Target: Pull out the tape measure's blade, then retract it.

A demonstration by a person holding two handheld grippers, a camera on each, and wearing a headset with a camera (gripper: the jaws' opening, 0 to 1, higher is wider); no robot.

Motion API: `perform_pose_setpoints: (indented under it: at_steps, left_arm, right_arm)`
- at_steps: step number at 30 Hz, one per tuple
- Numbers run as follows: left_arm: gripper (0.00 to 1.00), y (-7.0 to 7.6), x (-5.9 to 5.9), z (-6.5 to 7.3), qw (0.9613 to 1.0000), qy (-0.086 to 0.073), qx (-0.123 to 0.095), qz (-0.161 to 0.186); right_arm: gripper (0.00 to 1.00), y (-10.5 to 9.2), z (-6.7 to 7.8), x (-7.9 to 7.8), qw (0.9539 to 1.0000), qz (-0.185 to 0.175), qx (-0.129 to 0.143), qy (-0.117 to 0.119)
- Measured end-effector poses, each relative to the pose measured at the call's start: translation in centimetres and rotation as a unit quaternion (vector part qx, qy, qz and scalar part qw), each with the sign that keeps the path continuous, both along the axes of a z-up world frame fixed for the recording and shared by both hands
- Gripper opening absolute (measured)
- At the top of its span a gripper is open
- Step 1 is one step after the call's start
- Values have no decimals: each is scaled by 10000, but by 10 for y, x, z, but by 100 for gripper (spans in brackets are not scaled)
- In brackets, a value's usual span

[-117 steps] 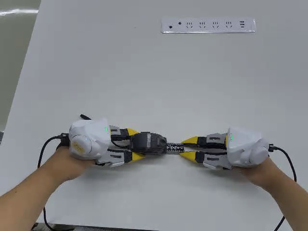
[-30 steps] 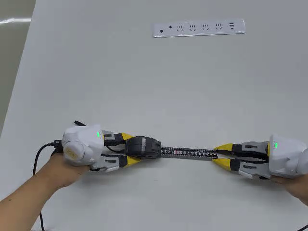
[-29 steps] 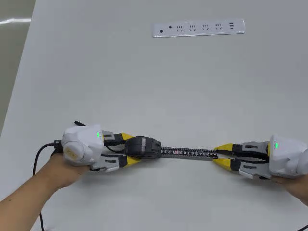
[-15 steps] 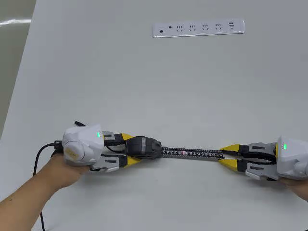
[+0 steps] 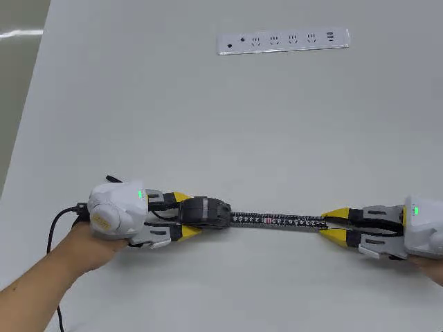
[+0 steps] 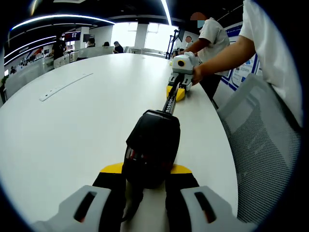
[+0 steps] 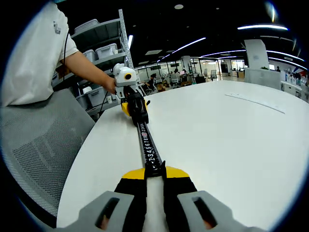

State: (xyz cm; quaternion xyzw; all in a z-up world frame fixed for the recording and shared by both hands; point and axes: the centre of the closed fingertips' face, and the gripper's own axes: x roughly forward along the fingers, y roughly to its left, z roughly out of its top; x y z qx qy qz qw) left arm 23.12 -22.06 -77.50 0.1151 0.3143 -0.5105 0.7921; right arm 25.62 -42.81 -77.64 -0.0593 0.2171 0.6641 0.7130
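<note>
Black blade (image 5: pixel 277 220), printed with white numerals, is now drawn out of the tape measure (image 5: pixel 208 211) much further than it was 3.9 s ago, when just a short stub was exposed between the 2 tools. Over the last 1 s the span has been lengthened again. The right hand-held gripper (image 5: pixel 331 224) has been carried rightward along the table (image 5: pixel 208 104), away from the case. The left hand-held gripper (image 5: pixel 188 214) and the case have been kept almost where they were, near the table's front edge. The power strip (image 5: pixel 284 40) at the far side is well apart from the work.

The pulling-out step is judged to be well under way, perhaps near its end. Retraction is not yet begun, since the blade is stretched straight between the 2 tools.

The left hand-held gripper is closed around the dark case, its 2 yellow-tipped jaws pressed against the case's sides, as is seen plainly in the left gripper view. The right hand-held gripper is clamped on the blade's free end: in the right gripper view the jaws are brought nearly together with the strip pinched between them. Whether the blade is touching the table or is held just above it cannot be told.
</note>
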Motion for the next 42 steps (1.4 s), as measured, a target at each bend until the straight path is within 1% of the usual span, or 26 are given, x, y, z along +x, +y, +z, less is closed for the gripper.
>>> perform_pose_setpoints:
  at_steps: [18,22,26,28,31,33,42]
  left_arm:
    - [27,1,0,-1,10000,16,6,-3]
    - [27,1,0,-1,10000,16,14,-13]
    - [27,2,0,-1,10000,13,24,-27]
    - [27,2,-1,-1,10000,17,18,-24]
    - [27,3,-1,-2,10000,16,30,-29]
    - [27,3,-1,-1,10000,18,35,-27]
    - [27,1,-1,0,10000,21,51,-34]
  right_arm:
    - [9,-14,2,1,10000,-81,3,48]
    - [9,-13,4,0,9999,-41,46,81]
    - [9,-15,2,-4,9999,35,19,107]
    - [9,-17,3,-3,9999,7,27,100]
    - [8,-20,4,-2,9998,-29,72,155]
    - [8,-22,3,-2,9999,-44,27,116]
    - [8,-33,4,-1,9998,-142,68,157]
